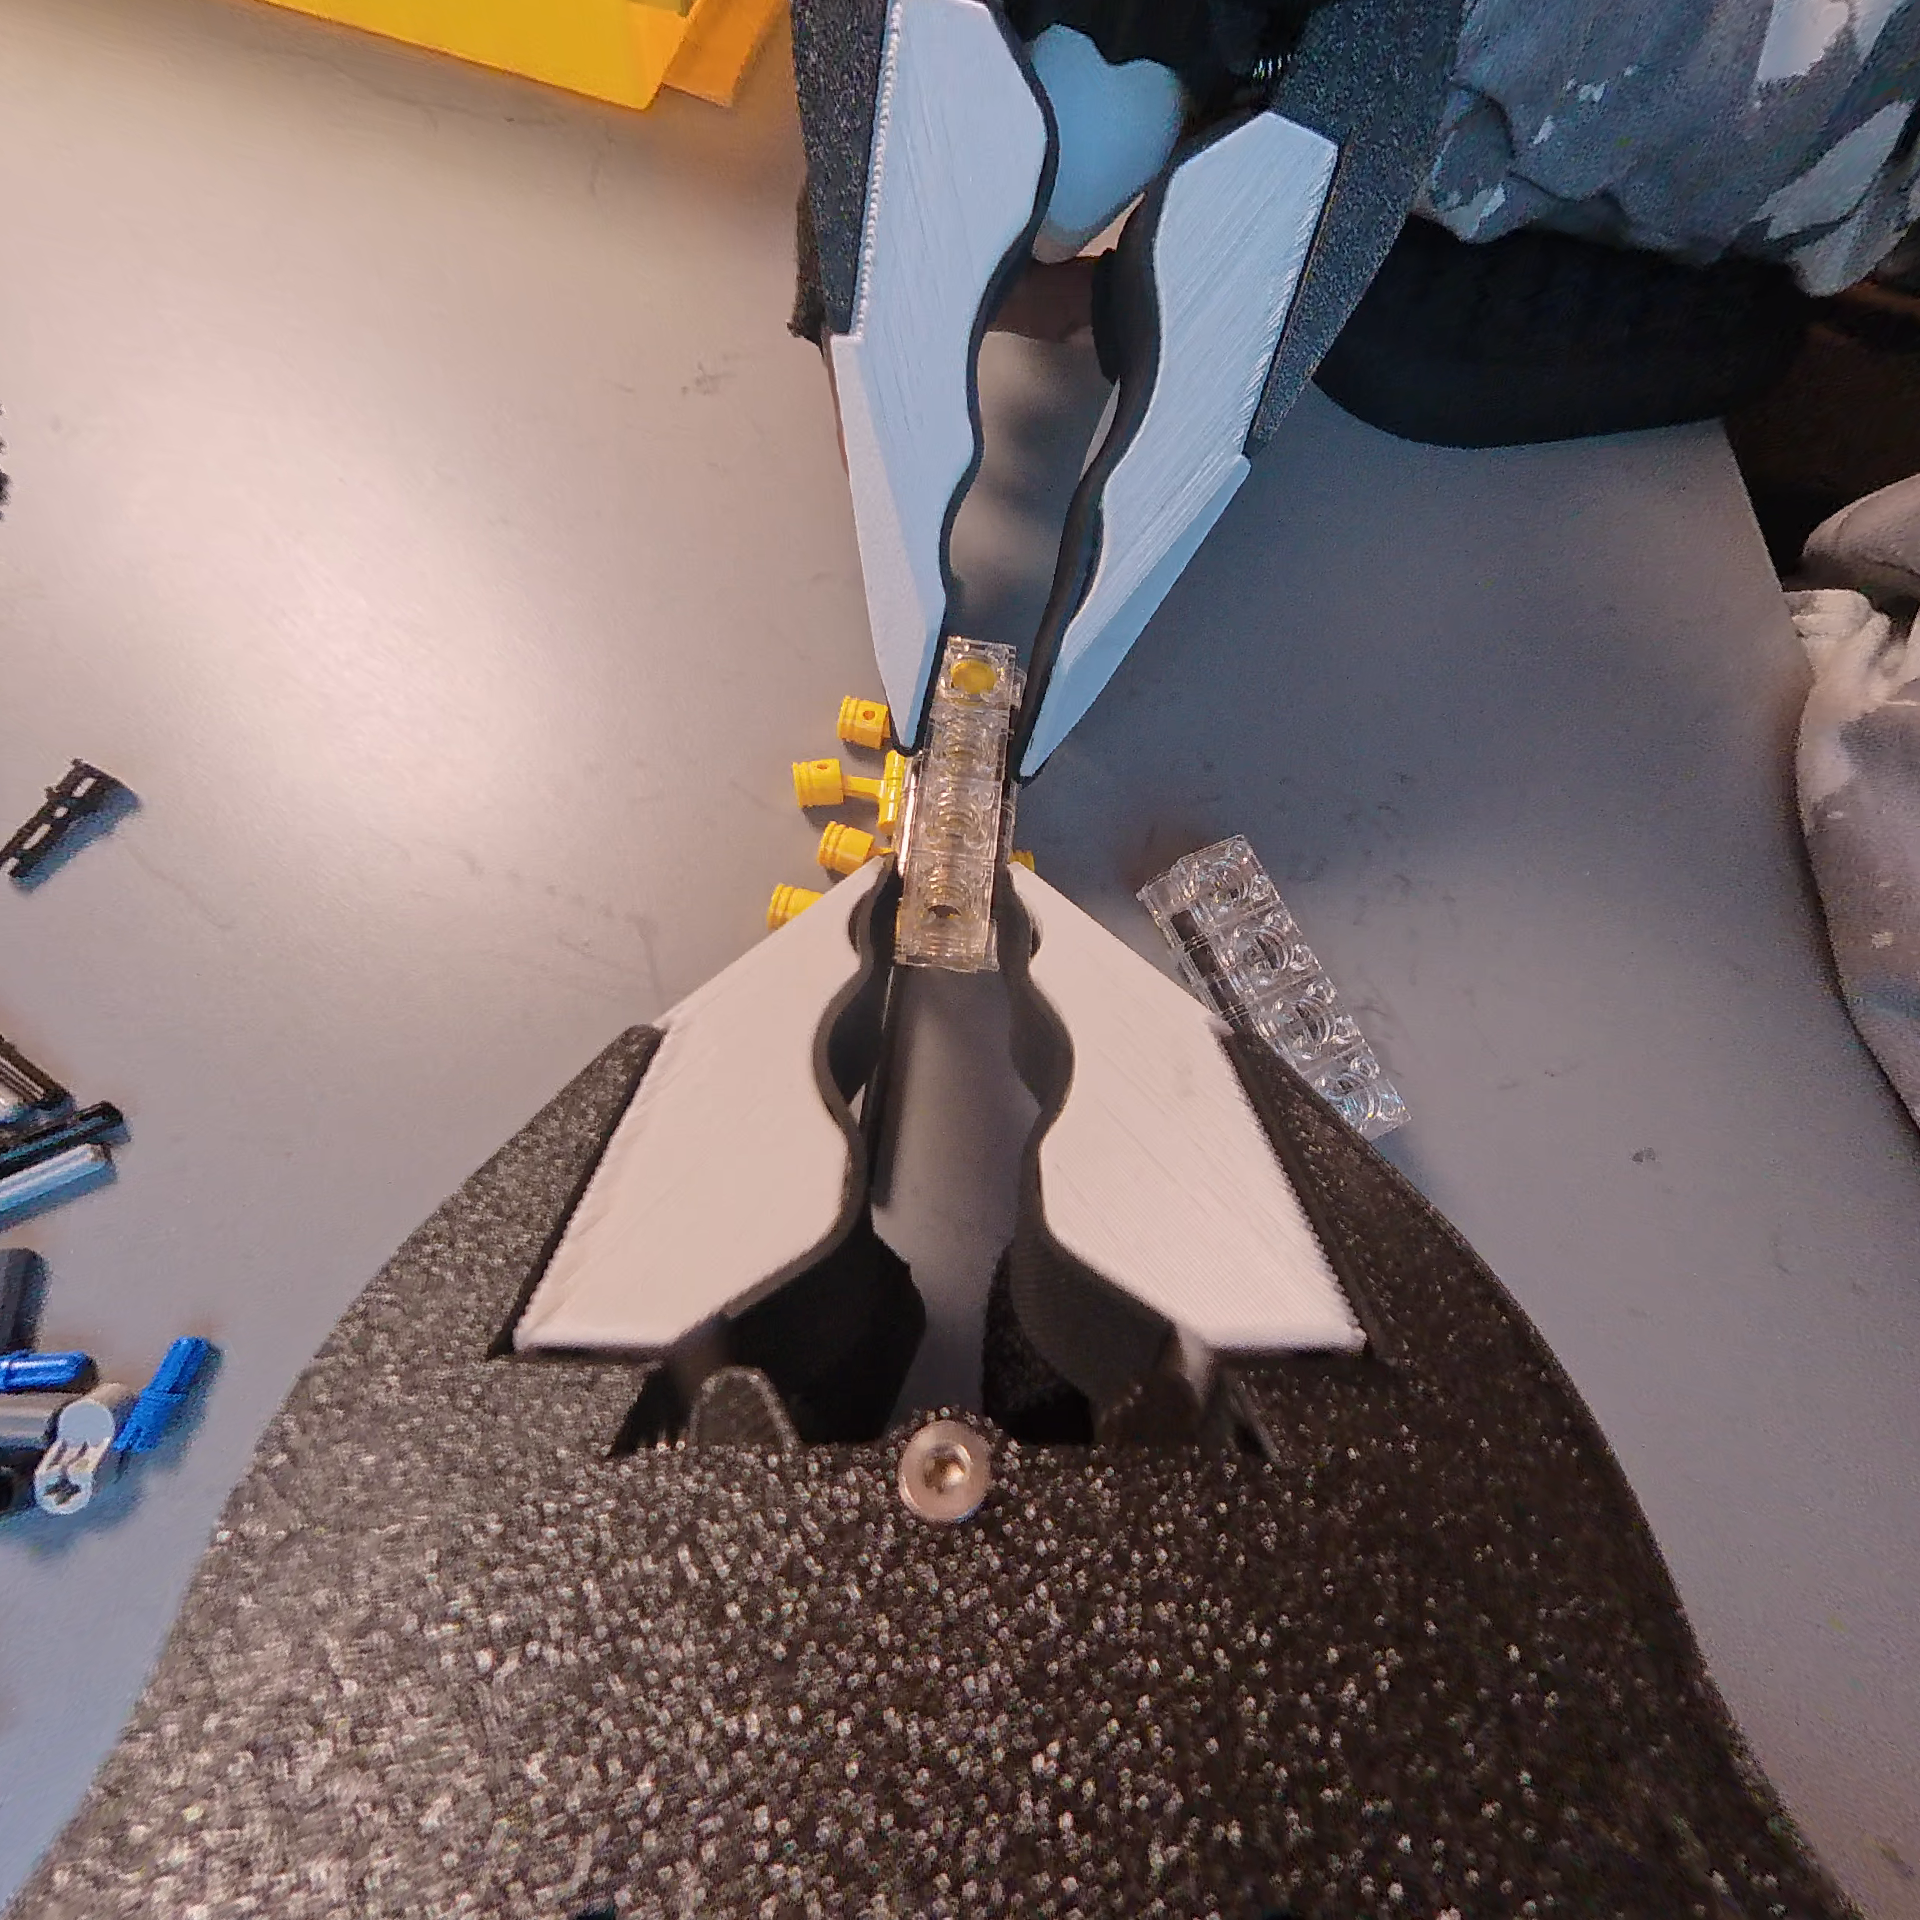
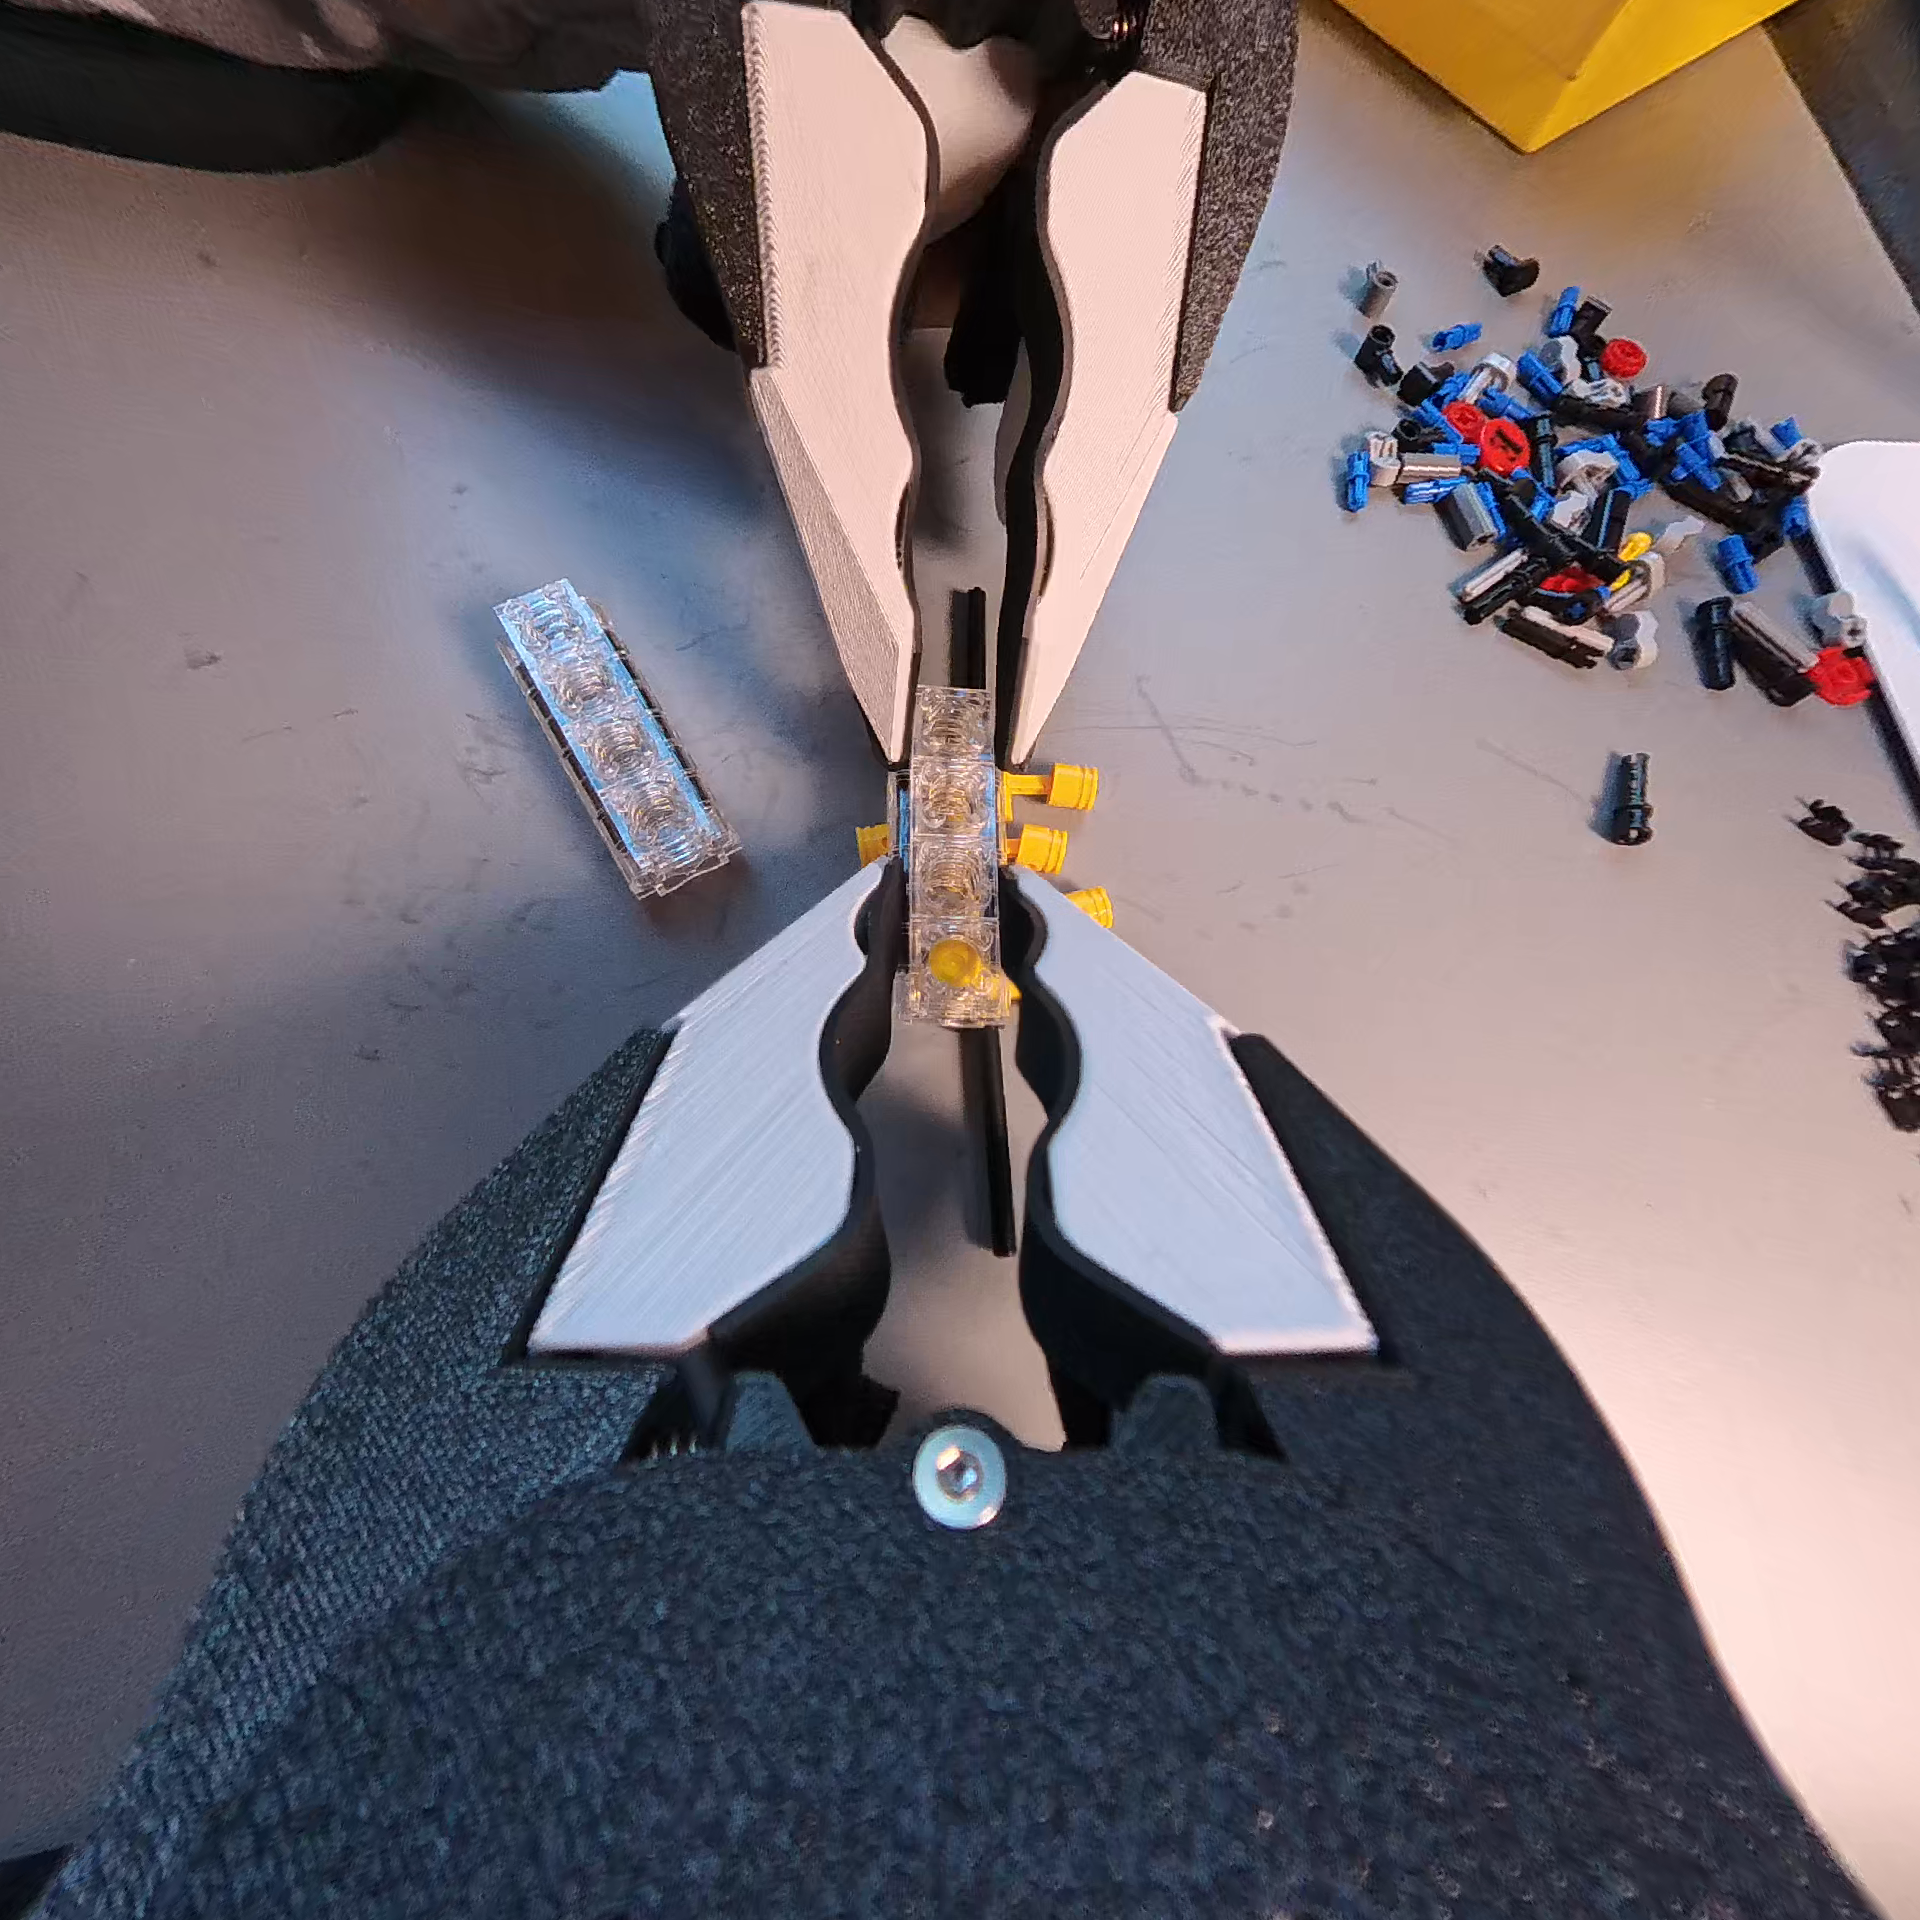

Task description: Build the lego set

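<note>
Here both the left hand-held gripper and right hand-held gripper pinch one clear block; a second clear block lies beside, with perhaps four yellow pistons.

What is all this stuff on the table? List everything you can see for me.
clear brick assembly: one, transparent with yellow pistons sticking out sideways, centre, gripped from both ends.
black axle: one, black, running under the assembly.
spare clear brick: one, transparent, lying flat on the table beside the assembly.
pile of small parts: many, blue, black, grey and red, off to one side.
lone black pin: one, black, apart from the pile.
yellow box: one, yellow, far table edge.
table: one, grey.
left tongs: one pair, white fingers, shut on the assembly.
right tongs: one pair, white fingers, shut on its other end.
</note>
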Demonstrator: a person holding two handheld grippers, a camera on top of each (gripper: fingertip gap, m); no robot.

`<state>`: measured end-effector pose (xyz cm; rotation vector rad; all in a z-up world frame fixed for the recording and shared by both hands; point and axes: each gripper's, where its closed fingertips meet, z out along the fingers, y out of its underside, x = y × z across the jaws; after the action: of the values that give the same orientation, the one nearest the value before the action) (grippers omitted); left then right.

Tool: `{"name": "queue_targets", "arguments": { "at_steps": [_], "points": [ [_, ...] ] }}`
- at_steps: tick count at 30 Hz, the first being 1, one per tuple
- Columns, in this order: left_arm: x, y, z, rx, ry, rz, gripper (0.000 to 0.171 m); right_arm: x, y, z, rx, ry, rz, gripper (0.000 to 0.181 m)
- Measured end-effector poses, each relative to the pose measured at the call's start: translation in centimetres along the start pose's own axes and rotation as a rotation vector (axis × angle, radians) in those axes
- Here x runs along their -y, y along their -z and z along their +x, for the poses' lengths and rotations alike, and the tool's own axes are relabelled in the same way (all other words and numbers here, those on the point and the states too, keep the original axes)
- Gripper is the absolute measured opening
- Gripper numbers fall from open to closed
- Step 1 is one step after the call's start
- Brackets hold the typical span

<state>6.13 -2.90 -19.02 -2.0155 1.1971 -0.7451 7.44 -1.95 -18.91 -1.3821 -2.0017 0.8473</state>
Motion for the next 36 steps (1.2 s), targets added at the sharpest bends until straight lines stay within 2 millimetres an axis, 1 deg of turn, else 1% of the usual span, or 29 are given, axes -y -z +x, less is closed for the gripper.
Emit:
{"name": "queue_targets", "arguments": {
  "at_steps": [1,4,5,7,9,12,14,18,20,22,25,30,33,36],
  "points": [
    [0.0,0.0,0.0,-0.001,0.002,0.005,0.018,0.0,0.0,0.0,-0.009,0.021,-0.002,0.019],
    [0.0,0.0,0.0,-0.013,0.002,0.021,0.018,-0.1,-0.3,-0.3,-0.008,0.041,-0.020,0.033],
    [0.0,0.1,0.0,-0.017,-0.003,0.026,0.018,-0.3,-0.5,-0.3,-0.015,0.048,-0.036,0.034],
    [-0.1,0.2,0.0,-0.020,-0.010,0.024,0.019,-0.9,-1.0,-0.2,-0.030,0.070,-0.076,0.025],
    [-0.2,0.6,-0.1,-0.008,-0.018,0.015,0.028,-0.8,-1.0,-0.4,-0.002,0.040,-0.064,0.025],
    [0.1,1.7,-0.2,-0.007,-0.021,0.044,0.028,-0.9,-0.8,-0.3,0.034,-0.039,-0.046,0.025],
    [-0.3,1.9,-0.4,0.012,-0.031,0.037,0.028,-1.1,-0.6,-0.3,0.065,-0.096,-0.034,0.025],
    [-1.4,0.7,-0.1,0.017,-0.058,-0.013,0.037,-1.3,-0.3,-0.1,0.102,-0.163,-0.027,0.025],
    [-1.6,-0.1,0.1,0.033,-0.094,-0.032,0.041,-1.3,-0.2,-0.3,0.122,-0.177,-0.024,0.025],
    [-1.5,-0.7,-0.1,0.073,-0.141,-0.047,0.042,-1.3,0.0,-0.5,0.146,-0.193,-0.015,0.025],
    [-1.2,-1.3,0.1,0.097,-0.198,-0.045,0.039,-1.2,0.4,-0.7,0.190,-0.236,0.003,0.025],
    [-1.2,-1.5,0.2,0.098,-0.221,-0.041,0.025,-1.2,0.7,-0.9,0.231,-0.267,0.016,0.025],
    [-1.2,-1.4,0.2,0.086,-0.202,-0.037,0.024,-1.5,0.6,-0.9,0.201,-0.227,-0.002,0.025],
    [-1.1,-1.4,0.4,0.058,-0.167,-0.029,0.023,-1.8,0.5,-1.0,0.155,-0.136,-0.031,0.025]
  ]
}}
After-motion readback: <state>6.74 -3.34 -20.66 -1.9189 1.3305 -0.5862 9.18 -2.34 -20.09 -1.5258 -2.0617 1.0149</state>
